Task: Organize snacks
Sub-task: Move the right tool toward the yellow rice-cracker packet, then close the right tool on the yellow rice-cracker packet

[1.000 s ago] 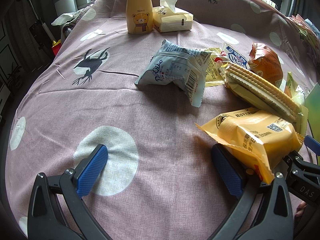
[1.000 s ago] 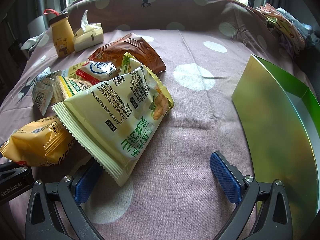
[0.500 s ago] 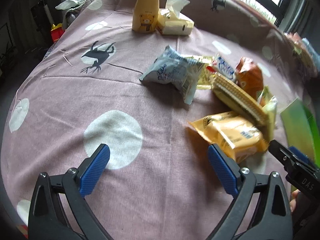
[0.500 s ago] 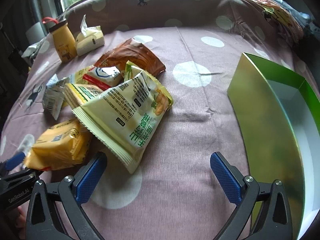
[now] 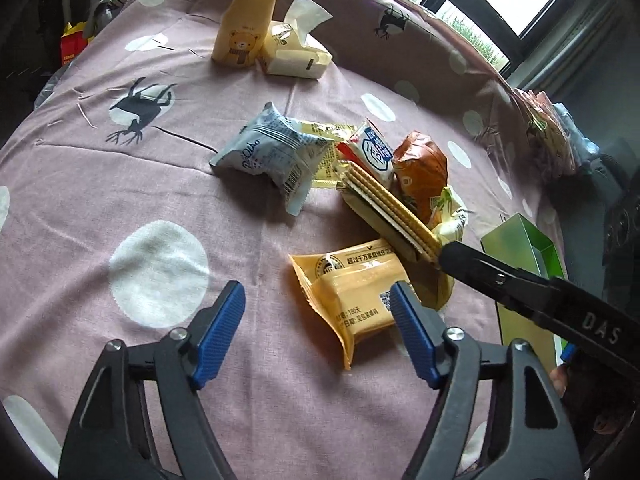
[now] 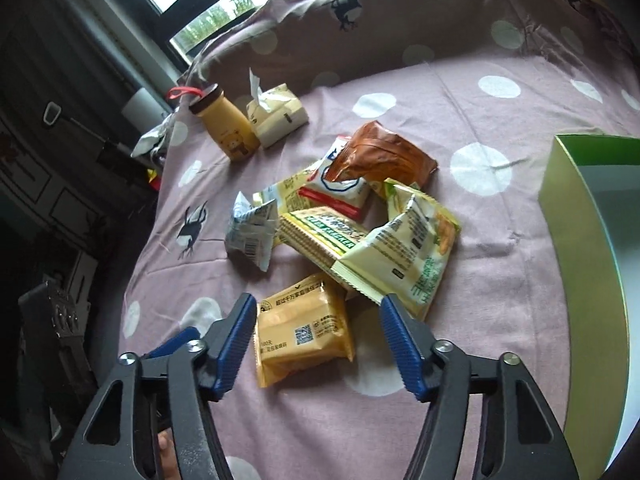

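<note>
With both grippers' fingers [image 6: 240,340] apart and empty, having just narrowed, the light, crinkly, slippery orange-yellow foil snack packet [image 6: 302,334] is best pinched across its puffed middle.

Soft daylight enters from the dark-framed window [image 5: 504,4] at the top of both views, its panes blown out white. The purple polka-dot cloth [image 6: 460,92] is evenly lit, and the packets cast faint, diffuse shadows. Fisheye distortion bends the edges, corners vignette to black, and focus is fairly sharp
</note>
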